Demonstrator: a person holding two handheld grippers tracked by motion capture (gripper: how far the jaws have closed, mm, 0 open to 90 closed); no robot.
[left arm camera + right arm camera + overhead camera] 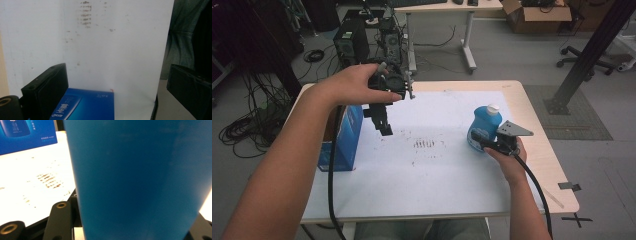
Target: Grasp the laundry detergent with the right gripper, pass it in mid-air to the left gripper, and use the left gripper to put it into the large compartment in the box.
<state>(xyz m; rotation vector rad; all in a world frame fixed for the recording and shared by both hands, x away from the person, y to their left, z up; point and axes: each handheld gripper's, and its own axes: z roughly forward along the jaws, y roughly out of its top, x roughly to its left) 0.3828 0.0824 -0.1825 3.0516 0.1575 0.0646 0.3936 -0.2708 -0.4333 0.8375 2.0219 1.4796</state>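
Note:
A blue bottle (484,124) with a white cap stands upright on the right of the white sheet (437,170). My right gripper (480,140) is shut on the bottle's lower body from the near right side; in the right gripper view the blue bottle wall (140,177) sits close between the jaws. A blue carton (346,137) stands at the sheet's left edge. My left gripper (385,128) hangs above the sheet just right of the carton, pointing down. Its jaws are open with nothing between them (117,77), and the carton top (87,105) lies below.
Brown smudges (426,144) mark the middle of the sheet. The wooden table's right edge (557,170) is close to my right hand. Behind the table are computer towers (352,42), cables, a desk leg (468,40) and a black slanted post (587,55).

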